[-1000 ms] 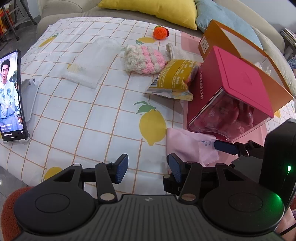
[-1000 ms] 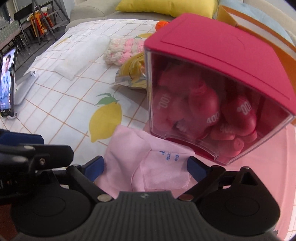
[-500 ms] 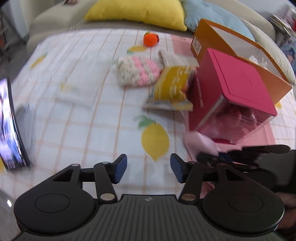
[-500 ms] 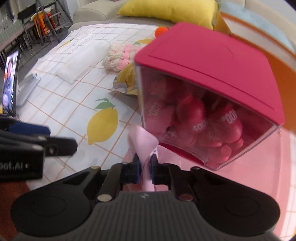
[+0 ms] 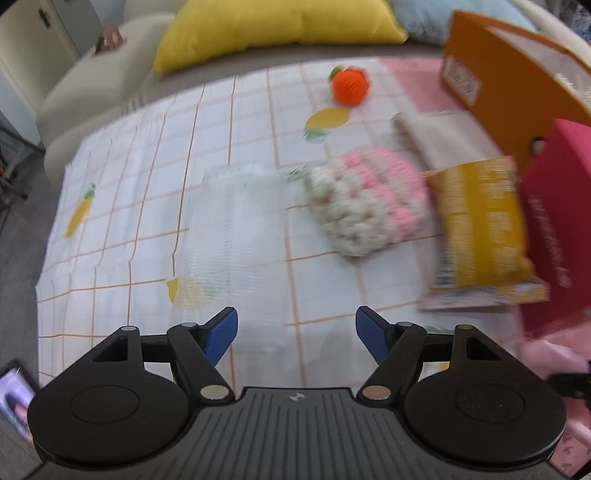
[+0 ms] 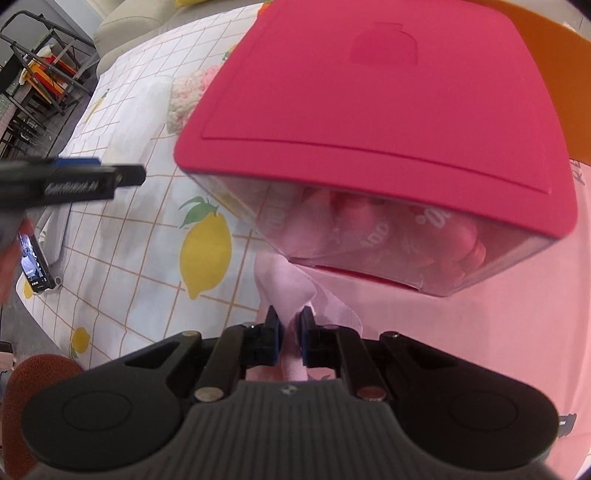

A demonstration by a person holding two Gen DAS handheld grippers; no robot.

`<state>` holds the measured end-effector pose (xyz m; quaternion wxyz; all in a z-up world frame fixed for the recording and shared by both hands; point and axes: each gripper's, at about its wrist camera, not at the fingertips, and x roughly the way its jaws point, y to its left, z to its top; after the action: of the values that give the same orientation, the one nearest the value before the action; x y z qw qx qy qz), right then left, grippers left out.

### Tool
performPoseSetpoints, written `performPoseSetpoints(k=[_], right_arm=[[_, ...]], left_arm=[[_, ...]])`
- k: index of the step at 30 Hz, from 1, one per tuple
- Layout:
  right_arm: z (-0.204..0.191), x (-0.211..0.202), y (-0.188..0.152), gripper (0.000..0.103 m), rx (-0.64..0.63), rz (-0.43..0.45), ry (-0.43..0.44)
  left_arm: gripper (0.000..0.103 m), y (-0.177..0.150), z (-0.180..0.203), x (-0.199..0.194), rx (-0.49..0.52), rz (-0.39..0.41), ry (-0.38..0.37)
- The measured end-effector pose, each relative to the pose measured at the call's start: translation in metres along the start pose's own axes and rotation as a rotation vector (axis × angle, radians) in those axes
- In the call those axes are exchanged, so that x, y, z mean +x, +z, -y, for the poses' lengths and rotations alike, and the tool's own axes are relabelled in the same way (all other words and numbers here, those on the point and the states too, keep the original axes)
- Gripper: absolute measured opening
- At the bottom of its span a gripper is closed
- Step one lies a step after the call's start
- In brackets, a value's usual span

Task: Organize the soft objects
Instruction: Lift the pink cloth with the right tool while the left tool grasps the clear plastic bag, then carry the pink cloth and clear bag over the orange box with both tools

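Note:
My right gripper (image 6: pixel 289 325) is shut on a thin pink cloth (image 6: pixel 284 284), lifted in a fold in front of the clear box with a red lid (image 6: pixel 373 110) full of pink pieces. My left gripper (image 5: pixel 296 334) has its jaws opening, with nothing between them, above the lemon-print tablecloth (image 5: pixel 155 206). Ahead of it lie a clear plastic bag (image 5: pixel 229 229), a pink and white crocheted piece (image 5: pixel 365 199), a yellow snack packet (image 5: pixel 480 229) and an orange knitted ball (image 5: pixel 350 85). A beige folded cloth (image 5: pixel 439 136) lies behind the packet.
An orange cardboard box (image 5: pixel 509 96) stands at the back right, beside the red-lidded box (image 5: pixel 557 221). Yellow cushion (image 5: pixel 273 26) and sofa lie beyond the cloth. A phone (image 6: pixel 35 264) rests near the left edge. The left gripper's finger (image 6: pixel 74 181) reaches in at the left of the right wrist view.
The right gripper shut on the pink cloth and lifted it. The left gripper moved forward over the tablecloth toward the plastic bag and its jaws widened.

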<state>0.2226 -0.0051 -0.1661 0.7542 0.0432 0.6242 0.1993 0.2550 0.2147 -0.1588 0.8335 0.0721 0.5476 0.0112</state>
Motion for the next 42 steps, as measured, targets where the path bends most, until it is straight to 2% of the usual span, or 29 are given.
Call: performPoseSetpoints(k=[3, 4, 8, 11, 13, 15, 17, 18, 21, 22, 24, 27, 35, 38, 42], right_arm=[[0.005, 0.001, 0.002, 0.009, 0.031, -0.016, 0.019], [0.006, 0.002, 0.003, 0.009, 0.036, -0.017, 0.023], [0.004, 0.002, 0.000, 0.008, 0.013, -0.011, 0.022], [0.006, 0.002, 0.002, 0.008, 0.019, -0.011, 0.028], [0.009, 0.002, 0.004, 0.008, 0.031, -0.012, 0.039], [0.013, 0.002, 0.003, 0.008, 0.049, -0.007, 0.054], [0.015, 0.001, 0.002, 0.008, 0.054, -0.005, 0.062], [0.015, 0.001, 0.002, 0.008, 0.052, -0.005, 0.063], [0.018, 0.000, 0.000, 0.008, 0.053, -0.001, 0.065], [0.019, -0.001, 0.000, 0.008, 0.057, 0.002, 0.068], [0.021, -0.001, -0.001, 0.008, 0.062, 0.008, 0.076], [0.025, -0.003, -0.003, 0.009, 0.077, 0.015, 0.097], [0.027, -0.018, -0.015, 0.009, 0.077, 0.042, 0.137], [0.026, -0.030, -0.019, 0.009, 0.053, 0.064, 0.153], [0.032, -0.046, -0.027, 0.009, 0.041, 0.093, 0.164]], left_arm=[[0.086, 0.004, -0.009, 0.016, -0.006, -0.039, 0.015], [0.090, 0.005, -0.010, 0.019, 0.001, -0.039, 0.031], [0.091, 0.012, -0.011, 0.022, 0.010, -0.007, 0.069], [0.089, 0.017, -0.018, 0.024, -0.041, -0.004, 0.051], [0.076, 0.017, -0.027, 0.025, -0.120, -0.003, -0.008], [0.069, 0.017, -0.035, 0.026, -0.193, 0.002, -0.059], [0.062, 0.018, -0.035, 0.025, -0.193, 0.013, -0.058], [0.056, 0.018, -0.034, 0.024, -0.194, 0.014, -0.055], [0.016, 0.024, -0.028, 0.021, -0.184, 0.012, -0.045], [0.009, 0.025, -0.027, 0.021, -0.187, 0.004, -0.035], [0.002, 0.025, -0.026, 0.020, -0.205, 0.002, -0.033], [0.001, 0.019, -0.015, 0.011, -0.168, 0.037, -0.001], [0.001, -0.011, 0.008, -0.040, -0.177, 0.105, -0.032], [0.001, -0.026, 0.016, -0.062, -0.223, 0.120, -0.065], [0.000, -0.048, 0.042, -0.098, -0.230, 0.160, -0.113]])
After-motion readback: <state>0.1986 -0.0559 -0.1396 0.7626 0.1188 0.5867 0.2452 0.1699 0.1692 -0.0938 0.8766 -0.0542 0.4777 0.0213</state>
